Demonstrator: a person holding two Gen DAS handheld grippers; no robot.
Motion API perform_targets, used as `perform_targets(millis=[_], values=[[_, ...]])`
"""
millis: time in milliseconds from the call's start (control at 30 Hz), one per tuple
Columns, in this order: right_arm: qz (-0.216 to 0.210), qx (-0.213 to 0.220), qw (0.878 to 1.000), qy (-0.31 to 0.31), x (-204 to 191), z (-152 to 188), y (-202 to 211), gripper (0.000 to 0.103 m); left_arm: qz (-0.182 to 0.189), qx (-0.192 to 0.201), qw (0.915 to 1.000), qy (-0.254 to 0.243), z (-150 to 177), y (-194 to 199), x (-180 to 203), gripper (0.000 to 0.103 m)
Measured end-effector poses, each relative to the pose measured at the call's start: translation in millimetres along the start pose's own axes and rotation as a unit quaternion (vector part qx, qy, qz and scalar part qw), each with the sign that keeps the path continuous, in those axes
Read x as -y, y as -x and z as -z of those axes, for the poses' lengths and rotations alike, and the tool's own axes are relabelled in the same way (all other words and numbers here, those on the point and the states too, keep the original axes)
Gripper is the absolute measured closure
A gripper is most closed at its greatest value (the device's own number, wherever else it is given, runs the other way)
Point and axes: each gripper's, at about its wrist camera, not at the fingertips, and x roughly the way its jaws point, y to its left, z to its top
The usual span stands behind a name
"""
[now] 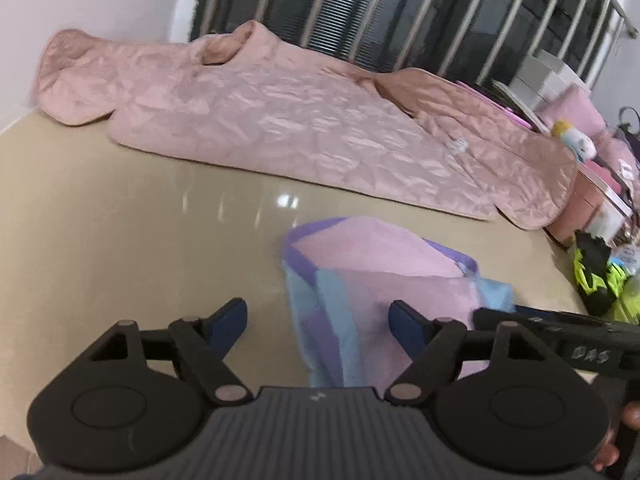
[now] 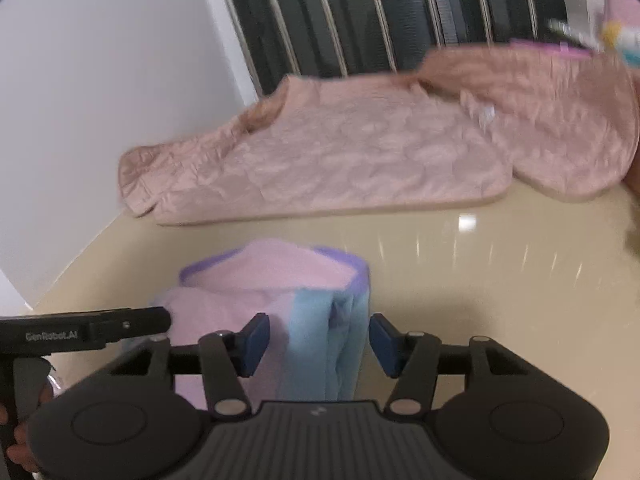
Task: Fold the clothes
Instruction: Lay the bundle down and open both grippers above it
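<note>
A small folded garment [image 1: 384, 280] in pink, light blue and purple lies on the glossy beige table [image 1: 120, 240]. My left gripper [image 1: 318, 322] is open, its blue pads spread to either side of the garment's near left part. In the right wrist view the same garment [image 2: 280, 292] lies just ahead of my right gripper [image 2: 318, 340], which is open with its pads on either side of the blue folded edge. Neither gripper holds cloth. A large quilted pink jacket [image 1: 304, 120] lies spread flat farther back, and it also shows in the right wrist view [image 2: 340, 152].
A white wall [image 2: 100, 100] and a dark railed window [image 1: 400, 12] stand behind the table. Boxes, pink items and a small toy [image 1: 576, 136] crowd the far right. Black and neon yellow clothing [image 1: 600, 276] sits past the table's right edge.
</note>
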Motion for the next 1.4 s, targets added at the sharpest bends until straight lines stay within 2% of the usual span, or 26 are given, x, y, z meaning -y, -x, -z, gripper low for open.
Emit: perform_targets(millis=[33, 67, 100, 133, 167, 200, 300, 500, 533, 600, 667, 733, 767, 800, 833, 900, 933, 967, 1000, 1033, 1100, 1167, 1200, 1267, 1333, 1400], values=[[0.001, 0.004, 1.0, 0.007, -2.3, 3.3, -1.8, 0.049, 0.006, 0.0, 0.9999, -0.01, 1.9, -0.4, 4.2, 0.031], [0.003, 0.009, 1.0, 0.014, -4.7, 6.5, -3.7, 0.055, 0.012, 0.001, 0.9997, -0.02, 3.8, -0.9, 8.4, 0.032], [0.008, 0.01, 1.0, 0.029, -9.2, 9.1, -4.8, 0.07, 0.019, 0.001, 0.9994, -0.031, 5.7, -1.3, 12.6, 0.033], [0.008, 0.01, 0.999, 0.038, -13.3, 10.6, -5.8, 0.077, 0.025, 0.001, 0.9989, -0.041, 7.6, -1.8, 16.8, 0.035], [0.008, 0.01, 0.999, 0.035, -16.0, 11.3, -6.3, 0.084, 0.031, 0.001, 0.9984, -0.048, 9.2, -2.0, 20.4, 0.043], [0.008, 0.01, 0.999, 0.03, -18.6, 12.1, -6.6, 0.086, 0.036, -0.001, 0.9984, -0.044, 10.0, -1.9, 21.3, 0.056], [0.017, 0.009, 0.999, 0.036, -25.4, 13.3, -5.7, 0.088, 0.054, -0.011, 0.9985, -0.005, 11.4, -1.7, 16.7, 0.072], [0.011, -0.008, 1.0, 0.02, -24.2, 12.7, 1.1, 0.088, 0.05, -0.013, 0.9984, 0.023, 13.1, 8.2, 8.0, 0.083], [0.012, -0.01, 1.0, 0.023, -25.4, 13.8, 3.9, 0.088, 0.05, -0.014, 0.9984, 0.022, 13.1, 10.8, 7.2, 0.082], [0.005, -0.011, 1.0, 0.019, -24.0, 17.3, 8.6, 0.087, 0.044, -0.017, 0.9987, 0.021, 15.5, 12.8, 5.1, 0.07], [-0.001, -0.009, 1.0, 0.021, -21.5, 18.8, 16.0, 0.08, 0.04, -0.019, 0.9988, 0.02, 17.7, 17.0, 2.8, 0.07], [-0.01, -0.008, 1.0, 0.024, -17.9, 20.0, 25.6, 0.079, 0.039, -0.02, 0.9988, 0.02, 20.7, 25.1, 0.3, 0.07], [-0.012, -0.004, 1.0, 0.025, -16.4, 20.5, 31.4, 0.079, 0.033, -0.017, 0.9992, 0.016, 21.6, 30.5, -0.8, 0.067], [-0.014, 0.006, 0.999, 0.029, -15.8, 21.2, 38.9, 0.079, 0.024, -0.009, 0.9997, 0.006, 22.6, 37.1, -1.1, 0.059], [-0.014, 0.014, 0.999, 0.039, -15.9, 22.4, 47.1, 0.079, 0.013, 0.004, 0.9998, -0.013, 24.0, 46.0, -1.2, 0.055], [-0.019, 0.043, 0.995, 0.087, -21.4, 28.8, 66.7, 0.076, 0.013, 0.029, 0.9979, -0.057, 24.1, 58.7, 2.8, 0.054], [-0.034, 0.06, 0.991, 0.118, -25.7, 33.3, 74.9, 0.074, 0.013, 0.042, 0.9959, -0.079, 24.1, 65.0, 4.7, 0.054], [-0.056, 0.069, 0.984, 0.154, -31.7, 37.9, 78.7, 0.065, 0.017, 0.053, 0.9937, -0.098, 24.0, 70.7, 6.8, 0.053], [-0.077, 0.077, 0.976, 0.189, -37.8, 42.5, 82.1, 0.056, 0.035, 0.06, 0.9921, -0.104, 23.1, 73.5, 9.9, 0.052], [-0.085, 0.075, 0.969, 0.218, -44.5, 44.8, 79.0, 0.056, 0.062, 0.068, 0.9899, -0.108, 21.7, 75.0, 15.0, 0.051], [-0.078, 0.064, 0.965, 0.244, -52.5, 44.1, 62.7, 0.059, 0.105, 0.071, 0.9853, -0.115, 19.5, 68.6, 18.3, 0.049], [-0.079, 0.042, 0.971, 0.222, -48.5, 36.9, 39.3, 0.06, 0.124, 0.055, 0.983, -0.124, 19.9, 56.3, 20.3, 0.047], [-0.085, 0.025, 0.977, 0.195, -42.8, 32.0, 29.0, 0.069, 0.127, 0.042, 0.9827, -0.128, 20.9, 49.0, 21.1, 0.047], [-0.104, -0.006, 0.985, 0.139, -28.8, 25.6, 13.5, 0.072, 0.125, 0.014, 0.9826, -0.137, 25.3, 35.0, 20.1, 0.047], [-0.114, -0.006, 0.986, 0.123, -21.4, 26.4, 14.3, 0.072, 0.127, 0.007, 0.9806, -0.149, 33.4, 32.6, 15.5, 0.046], [-0.12, -0.014, 0.986, 0.112, -17.5, 31.4, 20.0, 0.072, 0.144, -0.002, 0.9765, -0.16, 41.2, 39.0, 9.2, 0.03]])
